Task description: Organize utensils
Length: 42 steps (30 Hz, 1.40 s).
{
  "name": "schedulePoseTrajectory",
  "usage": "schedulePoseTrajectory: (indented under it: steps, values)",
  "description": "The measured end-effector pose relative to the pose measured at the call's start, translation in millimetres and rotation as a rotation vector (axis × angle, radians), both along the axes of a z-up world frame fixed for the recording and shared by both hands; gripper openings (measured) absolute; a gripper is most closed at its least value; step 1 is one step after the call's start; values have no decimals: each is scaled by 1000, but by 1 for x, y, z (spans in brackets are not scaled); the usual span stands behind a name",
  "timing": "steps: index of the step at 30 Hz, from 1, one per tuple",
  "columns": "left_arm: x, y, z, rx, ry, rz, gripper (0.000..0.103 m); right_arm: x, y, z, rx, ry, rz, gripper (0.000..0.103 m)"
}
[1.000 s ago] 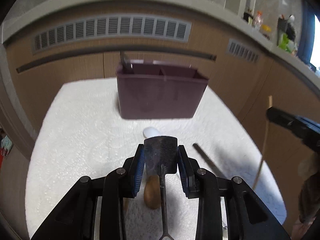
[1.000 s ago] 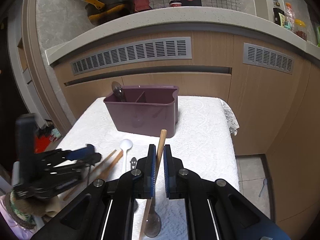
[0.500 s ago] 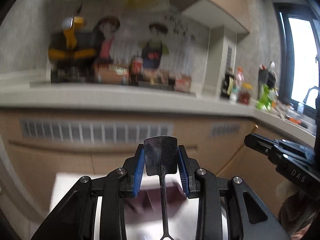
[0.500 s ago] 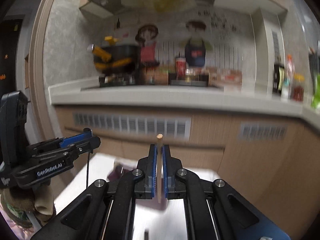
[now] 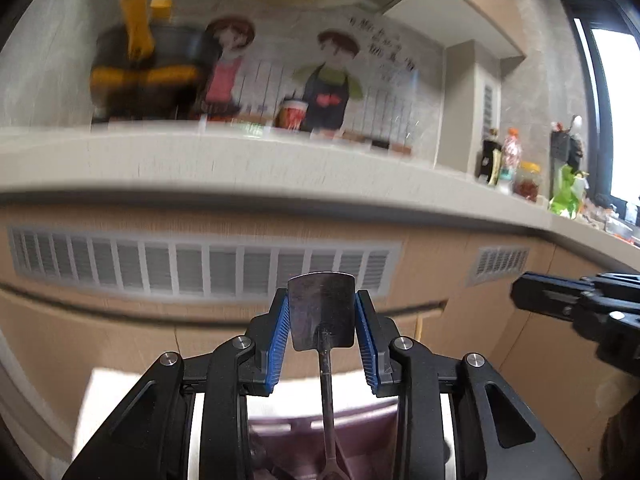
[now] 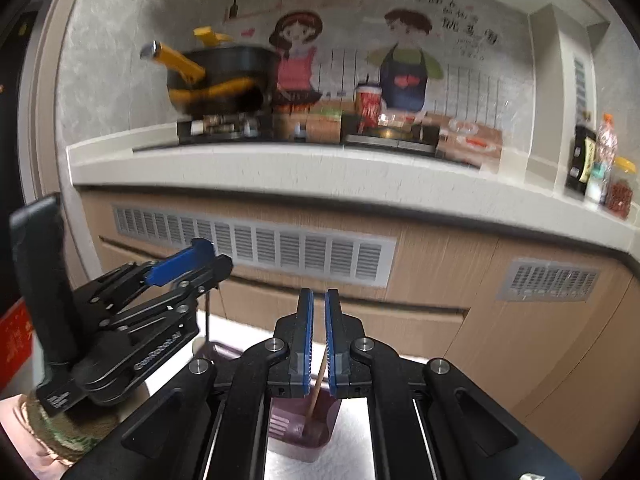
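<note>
My left gripper (image 5: 322,320) is shut on the flat end of a metal utensil (image 5: 320,312), blue pads against its two edges. Its thin handle hangs down into the purple utensil holder (image 5: 360,432) at the bottom of the left wrist view. In the right wrist view my right gripper (image 6: 318,320) is shut on a thin wooden stick (image 6: 316,392), gripped low between the pads. The stick slants down into the holder (image 6: 316,440). The left gripper (image 6: 208,262) hovers left of it, above the holder's left end. The right gripper (image 5: 524,294) shows at the right edge.
The holder stands on a white-clothed table (image 6: 352,448). Behind it runs a wood cabinet front (image 6: 440,280) with vent grilles under a pale counter (image 6: 320,172). A black pot (image 6: 224,76) and bottles (image 6: 600,160) sit up there. A person's hand (image 6: 48,440) holds the left gripper.
Both grippers rose and tipped upward, so the table dropped out of view and the holder now lies right beneath them. The stick's top no longer pokes above the right pads.
</note>
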<state>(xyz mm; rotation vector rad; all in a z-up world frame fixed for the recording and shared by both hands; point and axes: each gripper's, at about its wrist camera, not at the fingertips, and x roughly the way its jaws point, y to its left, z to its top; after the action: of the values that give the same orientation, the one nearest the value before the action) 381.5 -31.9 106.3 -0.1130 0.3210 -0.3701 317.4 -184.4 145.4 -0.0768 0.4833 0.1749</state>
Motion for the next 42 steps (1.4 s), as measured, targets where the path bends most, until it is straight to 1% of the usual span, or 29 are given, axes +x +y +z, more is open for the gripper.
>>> schedulePoseTrajectory:
  steps: [2,4,5,6,8,10,13,15,17,19,21,22,23,26,28,30,33,36,40,42]
  values:
    - [6,1,-18,-8,42,-6,34,6,0,-12,-4,27,3,5]
    - [11,1,-35,-8,92,-19,38,12,-2,-25,-2,62,12,5]
    - [13,0,-42,-5,117,-27,51,14,-3,-32,1,80,22,6]
    - [12,0,-48,-1,134,-31,58,16,-4,-39,1,98,22,7]
    - [7,-1,-56,17,153,-31,58,17,-4,-51,-5,118,14,10]
    - [-1,1,-58,34,170,-21,58,13,-7,-62,-7,135,7,12]
    - [-15,9,-60,48,215,-7,58,2,-13,-75,2,158,-2,19]
    - [-26,12,-62,80,247,7,58,-9,-16,-86,6,182,-2,25]
    - [-41,14,-67,119,296,12,58,-21,-15,-98,-10,207,5,27]
    - [-55,17,-77,148,352,1,58,-33,-14,-112,-29,235,12,33]
    - [-70,18,-90,164,409,-19,58,-48,-11,-130,-58,270,22,50]
    - [-77,20,-97,177,429,-22,58,-55,-10,-138,-70,282,25,53]
    - [-84,20,-103,194,446,-23,58,-60,-9,-146,-81,294,26,56]
    - [-102,19,-122,240,501,-28,58,-73,-6,-169,-104,355,30,57]
    - [-114,20,-132,261,535,-35,58,-83,-4,-182,-122,388,20,64]
    - [-125,22,-139,282,559,-42,58,-93,-2,-191,-147,402,12,78]
    - [-140,26,-147,324,580,-38,59,-108,1,-203,-165,423,8,85]
    - [-152,33,-150,329,589,-28,60,-118,6,-209,-174,440,7,93]
    - [-155,44,-147,326,593,-10,60,-125,21,-210,-180,442,34,95]
    - [-156,53,-146,328,589,12,63,-126,33,-209,-162,444,72,96]
